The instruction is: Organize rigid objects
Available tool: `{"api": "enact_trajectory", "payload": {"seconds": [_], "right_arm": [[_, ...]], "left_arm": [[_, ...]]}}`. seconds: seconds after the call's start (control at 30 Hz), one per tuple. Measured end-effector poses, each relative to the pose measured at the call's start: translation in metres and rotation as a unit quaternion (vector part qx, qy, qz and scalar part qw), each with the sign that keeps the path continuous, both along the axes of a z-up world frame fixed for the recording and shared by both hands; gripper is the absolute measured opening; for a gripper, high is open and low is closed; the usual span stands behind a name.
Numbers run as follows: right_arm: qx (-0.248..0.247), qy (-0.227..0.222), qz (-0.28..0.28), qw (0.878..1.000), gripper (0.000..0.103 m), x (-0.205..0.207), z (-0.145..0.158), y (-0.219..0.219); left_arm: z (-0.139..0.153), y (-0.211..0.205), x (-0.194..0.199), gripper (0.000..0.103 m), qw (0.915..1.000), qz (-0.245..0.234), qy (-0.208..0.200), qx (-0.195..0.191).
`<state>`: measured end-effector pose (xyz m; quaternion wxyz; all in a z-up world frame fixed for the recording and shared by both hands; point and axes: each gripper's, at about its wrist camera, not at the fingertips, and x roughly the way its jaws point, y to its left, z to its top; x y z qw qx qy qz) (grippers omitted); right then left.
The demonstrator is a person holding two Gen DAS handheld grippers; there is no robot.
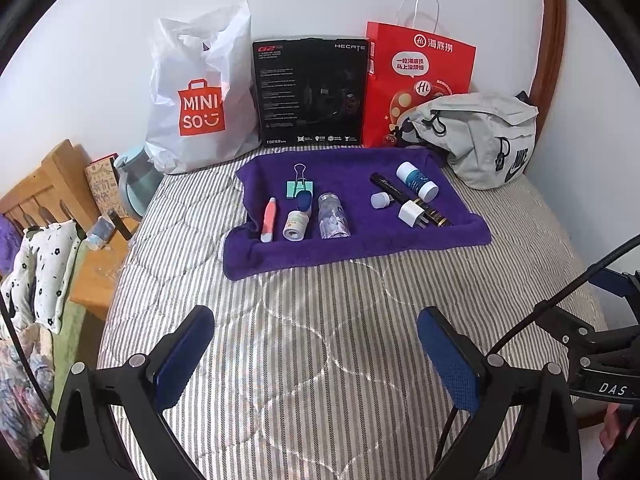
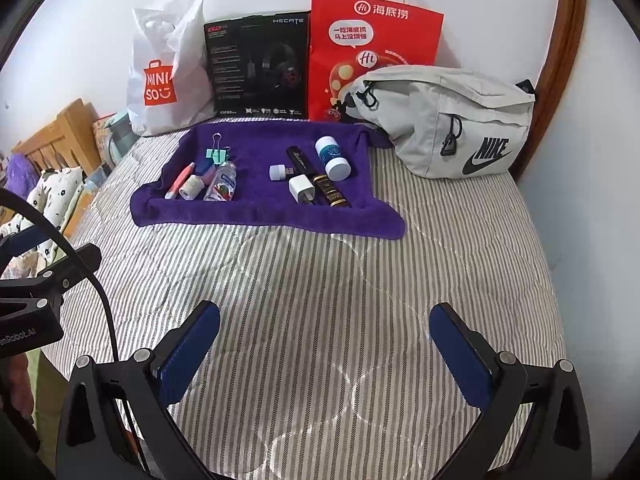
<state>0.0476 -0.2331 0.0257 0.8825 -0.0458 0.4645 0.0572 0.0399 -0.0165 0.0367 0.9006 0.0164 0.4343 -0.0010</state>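
Left claw (image 1: 316, 356): jaws spread wide, nothing between them; hovers over bare striped bed (image 1: 320, 300), short of the towel's near edge.
Right claw (image 2: 324, 354): jaws likewise apart and empty, over the bed's near half.
Task items: all on the purple towel (image 2: 256, 216), toward the bed's far edge, ahead of both claws and well apart from them.
Left cluster: pink pen (image 1: 268, 220), white roll (image 1: 295, 225), clear bottle (image 1: 334, 216), teal binder clip (image 1: 300, 188), lying close together; long axes run roughly near-to-far.
Right cluster: white charger (image 2: 301, 189) touching the black tube (image 2: 320, 180); white bottle (image 2: 333, 159) just beside; small white cap (image 2: 277, 172) apart.
Nearer arm, by judgement: left for the pen group, right for the charger group.
Axis note: black tube lies diagonal; claw likely needs a turn to span it crosswise.
Room: open bed in front; grey bag (image 2: 444, 120) crowds the towel's far right corner.
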Motion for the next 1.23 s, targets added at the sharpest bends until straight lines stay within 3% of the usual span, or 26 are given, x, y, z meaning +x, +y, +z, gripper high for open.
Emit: {"api": "enact_trajectory", "payload": {"seconds": [1.23], "right_arm": [[-0.007,0.0,0.001,1.0,0.103,0.0042,0.0028,-0.0022]], "left_arm": [[-0.0024,-0.002,0.004,0.103,1.0,-0.002,0.0,0.0]]}}
